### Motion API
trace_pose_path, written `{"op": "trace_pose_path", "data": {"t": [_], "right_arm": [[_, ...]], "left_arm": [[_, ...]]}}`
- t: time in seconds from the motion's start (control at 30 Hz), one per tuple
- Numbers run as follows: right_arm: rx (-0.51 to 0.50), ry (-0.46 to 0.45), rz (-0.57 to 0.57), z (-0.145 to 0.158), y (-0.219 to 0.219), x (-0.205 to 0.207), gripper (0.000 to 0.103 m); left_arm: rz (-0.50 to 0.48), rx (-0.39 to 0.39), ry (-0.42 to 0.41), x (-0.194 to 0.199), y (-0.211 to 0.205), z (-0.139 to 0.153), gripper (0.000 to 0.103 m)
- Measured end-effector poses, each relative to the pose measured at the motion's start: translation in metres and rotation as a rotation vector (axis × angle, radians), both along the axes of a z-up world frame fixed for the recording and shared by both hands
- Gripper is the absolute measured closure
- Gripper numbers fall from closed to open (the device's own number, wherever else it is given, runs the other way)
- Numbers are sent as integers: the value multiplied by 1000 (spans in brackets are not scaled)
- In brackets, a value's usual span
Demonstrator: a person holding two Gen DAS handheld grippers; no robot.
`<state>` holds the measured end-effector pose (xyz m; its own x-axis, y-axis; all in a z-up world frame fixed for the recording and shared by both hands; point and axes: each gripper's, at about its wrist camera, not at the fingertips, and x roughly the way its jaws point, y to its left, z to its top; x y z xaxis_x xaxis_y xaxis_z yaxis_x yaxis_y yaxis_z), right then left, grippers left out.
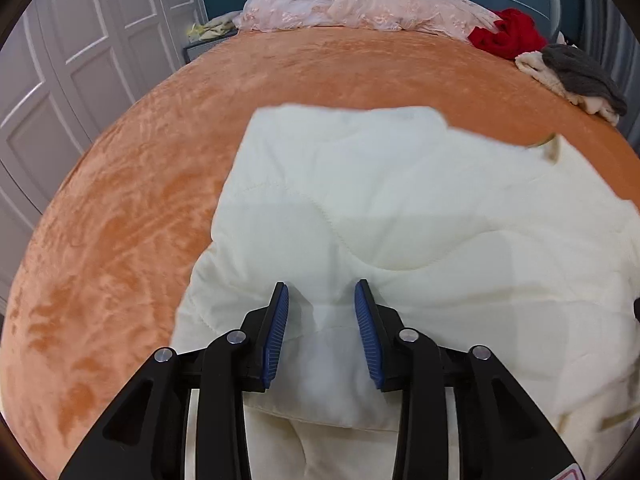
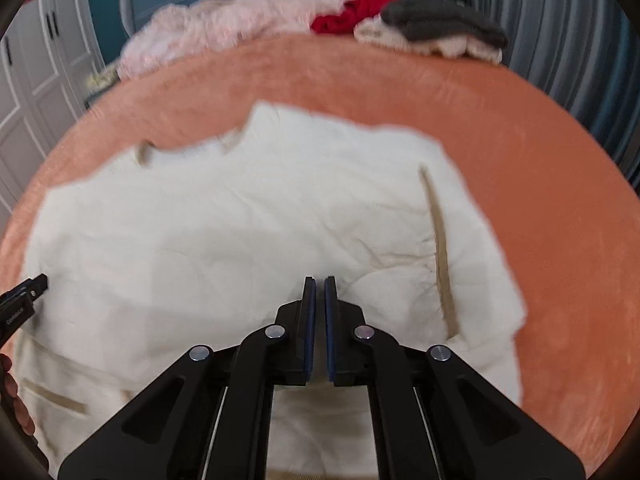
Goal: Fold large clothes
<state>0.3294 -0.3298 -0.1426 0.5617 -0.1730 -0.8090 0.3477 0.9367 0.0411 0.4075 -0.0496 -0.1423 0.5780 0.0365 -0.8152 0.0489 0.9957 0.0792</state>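
Looking down from the left wrist, a cream quilted garment (image 1: 400,216) is seen spread on the orange bed (image 1: 120,200), bulky and crumpled toward the near edge. The left tool (image 1: 321,332) is held partly apart, a puffy fold of the garment sitting between the blue pads (image 1: 276,336); the pads are not seen pressing on it, so no grip is counted. At the far end of the bed a pink lace cloth (image 1: 352,4), a red cloth (image 1: 508,34) and a grey-and-cream pile (image 1: 576,76) are left well apart from the garment.

From the right wrist, blurred, the same garment (image 2: 260,232) is shown covering the middle of the bed (image 2: 560,200), with a tan-trimmed opening (image 2: 440,252) running along its right side. The right tool (image 2: 320,328) is brought together, nothing visibly caught between its fingers, and hangs over the near part of the garment. The left tool's tip (image 2: 28,286) is glimpsed at the left edge.

Handling is judged soft, padded, light for its bulk, springy when folded; folds are likely to puff back open. Hold is best taken at a seam or hem corner, where layers are thin enough to be pinched fully.
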Motion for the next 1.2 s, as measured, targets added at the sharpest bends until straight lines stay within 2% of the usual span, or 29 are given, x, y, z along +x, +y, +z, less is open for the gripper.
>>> {"op": "trace_pose_path", "data": {"t": [0.2, 0.43, 0.53, 0.73, 0.9, 0.93, 1.0, 1.03, 1.07, 1.2], "right_arm": [[-34, -42, 30, -16, 4, -8, 103], [36, -99, 24, -20, -5, -21, 103], [22, -100, 23, -21, -1, -24, 103], [8, -99, 25, -20, 3, -24, 103], [38, -77, 31, -10, 0, -21, 100], [42, -66, 29, -5, -1, -22, 98], [51, -57, 27, 9, 1, -23, 82], [52, -76, 47, 23, 6, -22, 64], [52, -96, 67, 33, 11, -19, 54], [101, -140, 179, 69, 40, 26, 47]], "left_arm": [[-24, 2, -82, -8, 1, -13, 64], [-28, -32, -123, -22, 9, -19, 63], [-35, -37, -139, -32, 12, -21, 63], [-34, -45, -145, -33, 12, -21, 63], [-26, -109, -100, -28, 24, -7, 63], [-21, -119, -87, -28, 27, -2, 63], [-14, -123, -82, -26, 34, 15, 63], [-19, -124, -93, -24, 36, 26, 63], [-25, -117, -117, -20, 39, 41, 63], [-4, -86, -167, 17, 41, 78, 56]]}}
